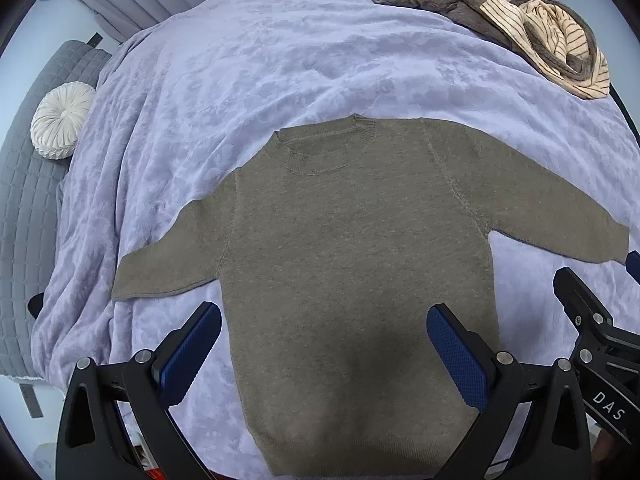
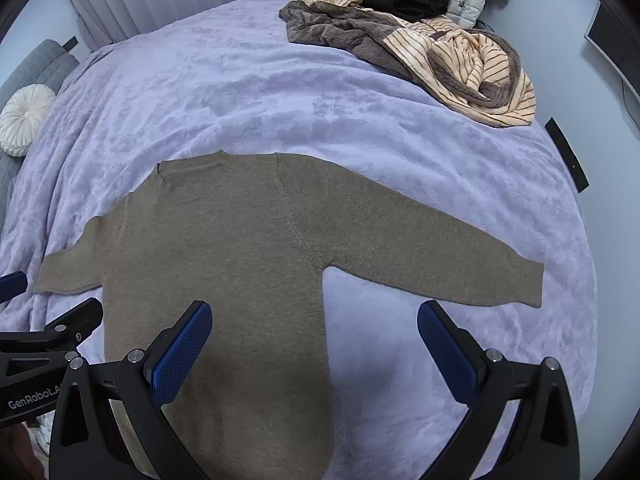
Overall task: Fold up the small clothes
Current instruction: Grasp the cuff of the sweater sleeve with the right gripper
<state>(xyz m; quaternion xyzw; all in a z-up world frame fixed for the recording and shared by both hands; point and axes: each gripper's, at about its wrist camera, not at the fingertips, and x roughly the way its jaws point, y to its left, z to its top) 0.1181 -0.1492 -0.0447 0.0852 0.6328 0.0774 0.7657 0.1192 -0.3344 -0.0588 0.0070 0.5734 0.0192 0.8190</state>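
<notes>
While both the left gripper (image 1: 324, 322) and right gripper (image 2: 314, 320) hover with jaws released, one olive sweater (image 1: 352, 264) lies flat on a lilac blanket (image 1: 240, 64), striped clothes (image 2: 460, 60) apparently heaped beyond.

The left tool (image 1: 324, 322) hangs with its blue-padded fingers spread wide, gripping nothing. The right tool (image 2: 314, 320) is likewise wide apart and empty, just beside it.

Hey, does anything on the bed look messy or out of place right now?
The brown sweater lies flat and tidy. The one untidy spot is a crumpled heap of striped and brown clothes at the far right of the blanket.
</notes>
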